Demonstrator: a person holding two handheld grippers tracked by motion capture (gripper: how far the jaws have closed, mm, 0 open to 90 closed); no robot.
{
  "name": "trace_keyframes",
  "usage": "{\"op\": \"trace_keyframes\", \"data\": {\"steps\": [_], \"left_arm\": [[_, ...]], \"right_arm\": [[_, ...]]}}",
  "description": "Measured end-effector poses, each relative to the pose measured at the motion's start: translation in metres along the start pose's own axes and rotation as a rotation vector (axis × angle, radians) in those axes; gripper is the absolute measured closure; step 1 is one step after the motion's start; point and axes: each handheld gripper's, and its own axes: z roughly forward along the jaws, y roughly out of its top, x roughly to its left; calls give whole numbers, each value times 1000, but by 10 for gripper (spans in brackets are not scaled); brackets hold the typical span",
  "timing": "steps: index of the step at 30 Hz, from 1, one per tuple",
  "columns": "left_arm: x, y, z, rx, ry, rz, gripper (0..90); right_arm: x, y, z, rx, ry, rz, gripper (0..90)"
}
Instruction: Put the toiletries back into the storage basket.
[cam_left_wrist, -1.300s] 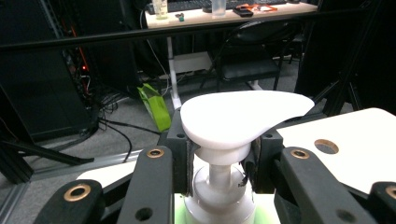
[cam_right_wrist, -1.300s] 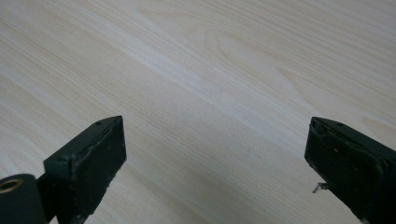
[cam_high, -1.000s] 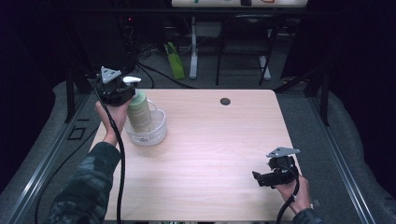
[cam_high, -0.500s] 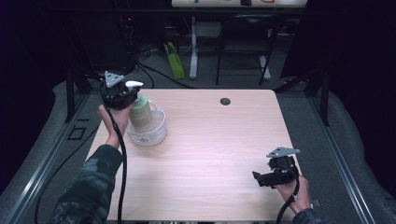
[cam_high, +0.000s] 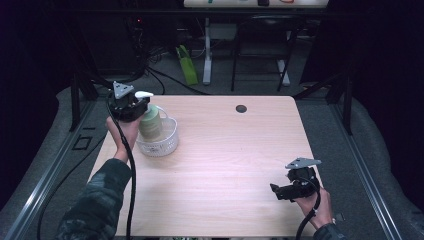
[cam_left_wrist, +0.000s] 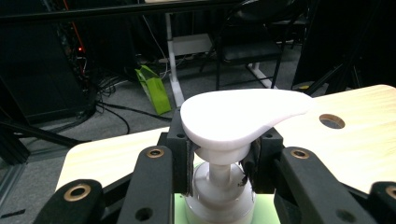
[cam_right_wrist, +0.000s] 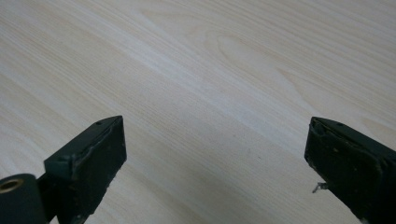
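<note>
A pale green soap bottle (cam_high: 150, 125) with a white pump head (cam_left_wrist: 243, 114) stands inside a clear ribbed bowl (cam_high: 168, 143) at the table's left. My left gripper (cam_high: 141, 103) is shut on the bottle's neck just under the pump; in the left gripper view its jaws press both sides of the white collar (cam_left_wrist: 219, 186). Whether the bottle's base touches the bowl's bottom I cannot tell. My right gripper (cam_high: 276, 190) hovers low near the front right of the table, open, with bare wood between its jaws (cam_right_wrist: 215, 154).
The light wooden table (cam_high: 225, 155) has a round cable hole (cam_high: 241, 108) near its far edge. Beyond the table lie cables, a green bag (cam_high: 187, 70) and desk legs on the floor. Dark frame rails run along both sides.
My left gripper and the bottle have shifted slightly down and toward the near side, deeper into the bowl. The right gripper has stayed put.
</note>
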Motion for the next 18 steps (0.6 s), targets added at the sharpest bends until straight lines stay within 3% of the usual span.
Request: {"op": "trace_keyframes", "data": {"steps": [15, 18], "left_arm": [[-3, -5, -10, 7, -8, 28, 668], [-2, -4, -11, 14, -7, 27, 612]], "right_arm": [[1, 1, -1, -2, 1, -8, 50], [1, 1, 0, -3, 3, -6, 50]]}}
